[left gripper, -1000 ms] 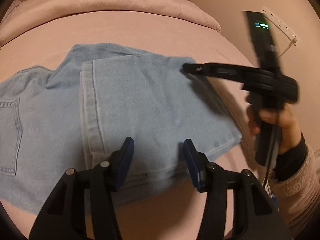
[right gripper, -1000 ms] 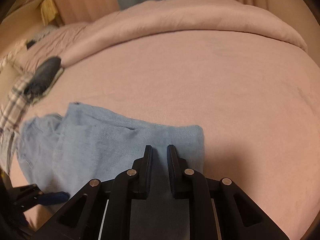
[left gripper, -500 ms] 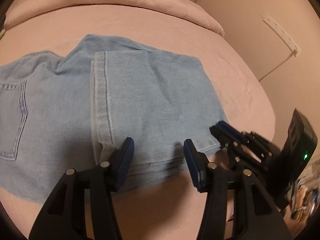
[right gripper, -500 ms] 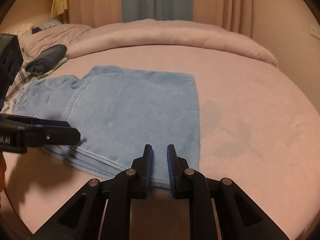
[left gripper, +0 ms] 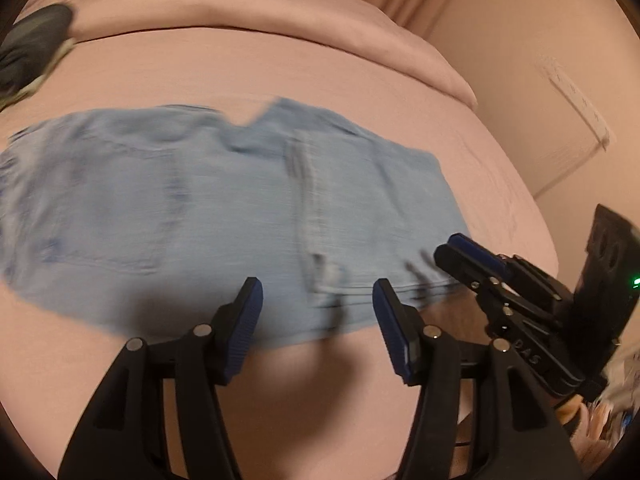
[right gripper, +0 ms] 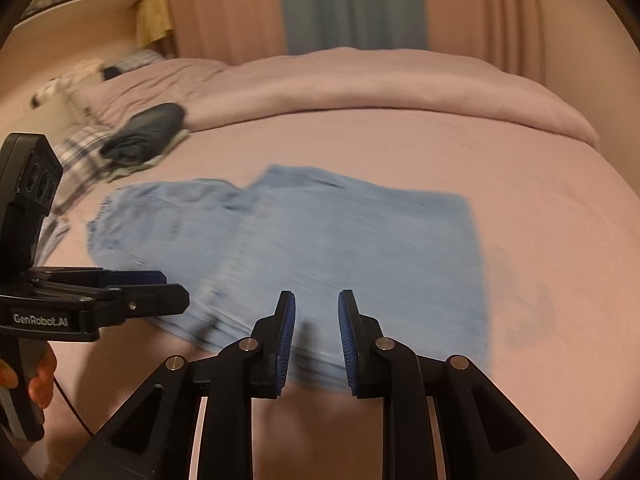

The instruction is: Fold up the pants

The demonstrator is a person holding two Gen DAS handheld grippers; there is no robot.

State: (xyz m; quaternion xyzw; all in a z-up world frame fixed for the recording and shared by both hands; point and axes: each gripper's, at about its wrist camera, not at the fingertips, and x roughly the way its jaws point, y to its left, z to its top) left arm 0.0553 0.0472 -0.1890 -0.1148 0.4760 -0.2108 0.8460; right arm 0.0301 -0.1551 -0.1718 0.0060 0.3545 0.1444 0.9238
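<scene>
Light blue jeans [left gripper: 224, 216] lie flat on the pink bed, the legs folded over onto the upper part; they also show in the right wrist view [right gripper: 320, 240]. My left gripper [left gripper: 316, 300] is open and empty, hovering over the near edge of the jeans. My right gripper [right gripper: 314, 312] is open a little and empty, above the near edge of the folded legs. In the left wrist view the right gripper [left gripper: 460, 248] shows at the right corner of the jeans. In the right wrist view the left gripper [right gripper: 172, 292] shows at the left.
A pink duvet [right gripper: 380, 84] is bunched along the far side of the bed. A folded dark garment [right gripper: 148, 130] lies on plaid cloth [right gripper: 80, 156] at the far left. A wall [left gripper: 540, 80] stands close on the right. Curtains [right gripper: 352, 4] hang behind.
Both grippers have drawn back toward the near edge of the bed. My right gripper's jaws have parted from nearly shut. The jeans lie as before.
</scene>
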